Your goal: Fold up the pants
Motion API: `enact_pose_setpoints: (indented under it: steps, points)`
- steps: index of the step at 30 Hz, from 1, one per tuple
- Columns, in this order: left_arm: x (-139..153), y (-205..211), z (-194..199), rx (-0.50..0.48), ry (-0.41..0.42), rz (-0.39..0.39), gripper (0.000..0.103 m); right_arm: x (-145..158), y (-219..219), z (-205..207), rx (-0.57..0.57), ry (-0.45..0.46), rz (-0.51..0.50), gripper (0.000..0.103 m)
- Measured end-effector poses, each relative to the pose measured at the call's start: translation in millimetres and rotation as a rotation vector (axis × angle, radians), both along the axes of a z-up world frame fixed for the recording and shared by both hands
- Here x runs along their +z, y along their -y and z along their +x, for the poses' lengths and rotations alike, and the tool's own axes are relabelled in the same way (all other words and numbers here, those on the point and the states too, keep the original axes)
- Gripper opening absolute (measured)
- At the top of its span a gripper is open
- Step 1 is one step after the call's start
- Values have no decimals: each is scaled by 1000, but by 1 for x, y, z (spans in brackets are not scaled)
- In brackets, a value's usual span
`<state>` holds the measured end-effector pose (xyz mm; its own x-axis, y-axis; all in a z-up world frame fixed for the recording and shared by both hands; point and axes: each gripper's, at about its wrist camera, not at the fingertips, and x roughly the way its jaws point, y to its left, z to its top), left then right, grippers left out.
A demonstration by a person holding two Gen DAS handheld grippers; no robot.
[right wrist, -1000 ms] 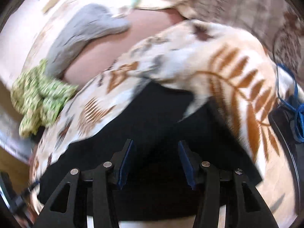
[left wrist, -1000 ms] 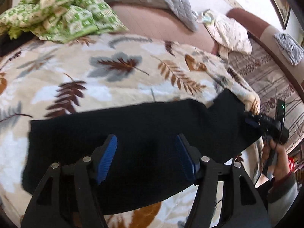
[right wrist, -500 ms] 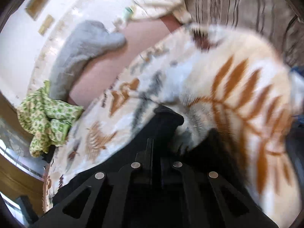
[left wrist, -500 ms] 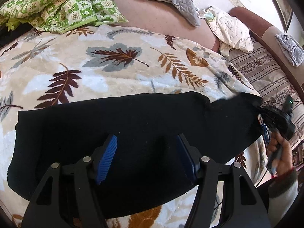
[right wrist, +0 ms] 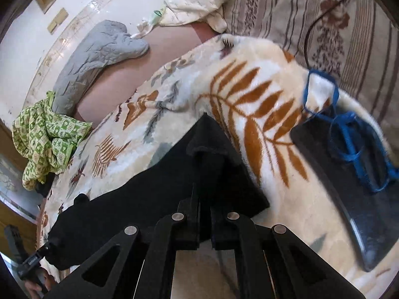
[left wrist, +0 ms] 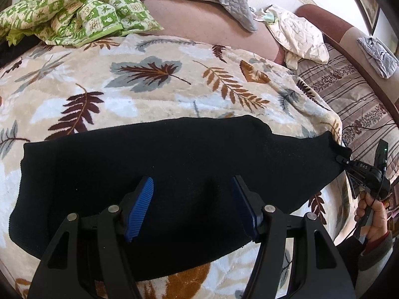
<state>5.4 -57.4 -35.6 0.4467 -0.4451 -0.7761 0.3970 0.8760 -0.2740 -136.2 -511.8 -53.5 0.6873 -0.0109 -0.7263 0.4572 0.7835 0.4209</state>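
Right wrist view: gripper [right wrist: 199, 194] fingertips buried in black pants [right wrist: 139, 206].

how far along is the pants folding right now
Done: the black pants lie as one long band across the leaf-print blanket, apparently already doubled leg on leg. In hand: the right gripper is shut on the pants' end; the left gripper is open above the middle. Left: folding the band crosswise.
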Motion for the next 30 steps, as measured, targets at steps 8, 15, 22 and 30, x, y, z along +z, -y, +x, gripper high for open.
enact_pose_setpoints:
  steps: [8, 15, 22, 30]
  points:
    - [3, -3, -3, -7, 7, -4, 66, 15, 9, -17, -66, -16, -31, 22]
    - [17, -9, -4, 11, 45, -68, 66, 48, 5, -26, -50, 54, -102, 23]
    - [10, -2, -1, 1, 40, -26, 66, 36, -18, 16, 101, 13, -125, 23]
    - [-1, 3, 4, 6, 27, 9, 68, -4, 10, 27, 42, -91, -107, 15]
